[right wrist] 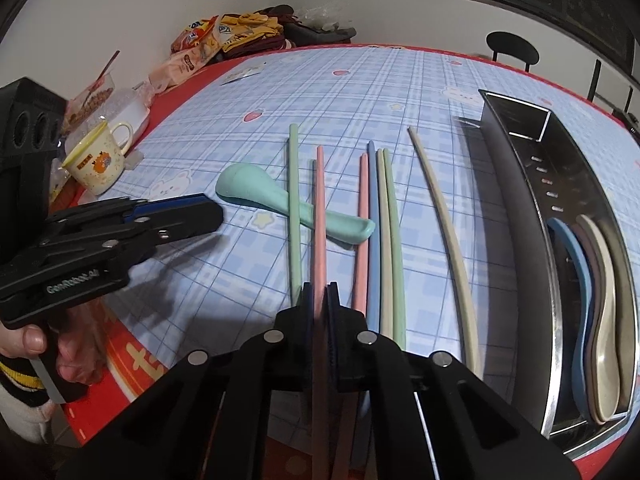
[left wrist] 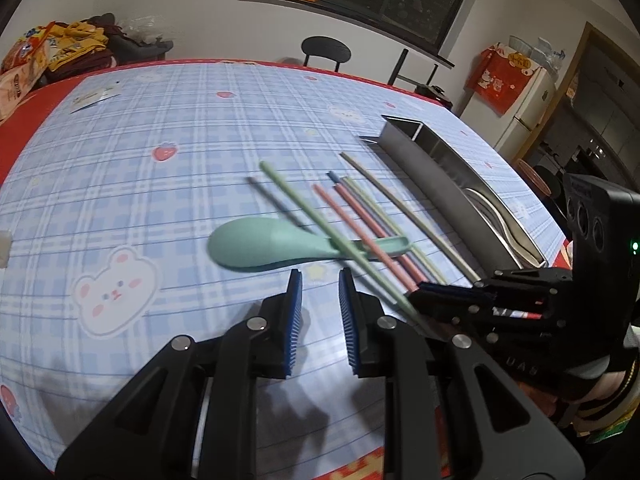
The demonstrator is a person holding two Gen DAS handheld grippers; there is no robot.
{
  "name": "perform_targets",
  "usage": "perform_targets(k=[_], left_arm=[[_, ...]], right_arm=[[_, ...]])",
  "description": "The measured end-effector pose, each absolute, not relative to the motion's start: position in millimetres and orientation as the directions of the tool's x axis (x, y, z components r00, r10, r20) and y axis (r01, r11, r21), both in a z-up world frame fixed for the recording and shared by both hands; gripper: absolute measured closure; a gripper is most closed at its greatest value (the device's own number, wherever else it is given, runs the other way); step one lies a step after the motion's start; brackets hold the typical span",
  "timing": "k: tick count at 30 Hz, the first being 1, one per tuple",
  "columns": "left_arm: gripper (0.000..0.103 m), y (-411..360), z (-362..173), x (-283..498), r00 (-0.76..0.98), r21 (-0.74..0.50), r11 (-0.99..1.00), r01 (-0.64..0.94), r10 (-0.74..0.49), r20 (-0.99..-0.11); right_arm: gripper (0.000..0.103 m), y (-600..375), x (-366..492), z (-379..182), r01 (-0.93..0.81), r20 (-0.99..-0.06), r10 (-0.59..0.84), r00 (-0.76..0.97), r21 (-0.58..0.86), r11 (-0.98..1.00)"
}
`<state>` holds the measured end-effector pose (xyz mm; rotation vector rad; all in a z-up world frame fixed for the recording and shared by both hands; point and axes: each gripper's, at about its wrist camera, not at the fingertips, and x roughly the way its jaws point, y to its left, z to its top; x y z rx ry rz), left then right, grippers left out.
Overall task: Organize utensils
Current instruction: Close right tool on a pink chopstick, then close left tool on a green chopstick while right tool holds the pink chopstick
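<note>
Several pastel chopsticks lie side by side on the plaid tablecloth: green, pink, blue and beige. A teal spoon lies across under them; it also shows in the left wrist view. My right gripper is shut on one pink chopstick, lifted slightly. My left gripper is open and empty, just in front of the spoon's handle. A long steel utensil tray at the right holds several spoons.
A yellow-rimmed mug, food containers and snack bags stand at the table's left edge. A chair stands behind the far edge. A paper card lies at the far left.
</note>
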<state>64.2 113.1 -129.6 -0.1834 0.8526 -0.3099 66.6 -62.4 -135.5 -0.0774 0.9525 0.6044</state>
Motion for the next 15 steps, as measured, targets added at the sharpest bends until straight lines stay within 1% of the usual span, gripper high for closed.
perform_targets(k=[8,12,15], left_arm=[[0.081,97.5,-137.2,78.5,0.577,-0.319,0.929,0.187,-0.366,-0.73],[0.081,90.4,-138.5,83.2,0.568,-0.313,0.932,0.184,-0.36,-0.74],[0.078,86.5,-140.1,86.3,0.563,-0.301,0.938,0.173,-0.345,-0.751]], right_arm=[[0.096,-59.2,64.3,-137.2,-0.542,-0.769,0.524,0.366,0.281,0.792],[0.096,-70.4,66.8,-135.0,-0.504,-0.751,0.518,0.409,0.287,0.814],[0.096,-78.8,67.5,-131.8,-0.486,-0.729,0.53,0.433,0.307,0.818]])
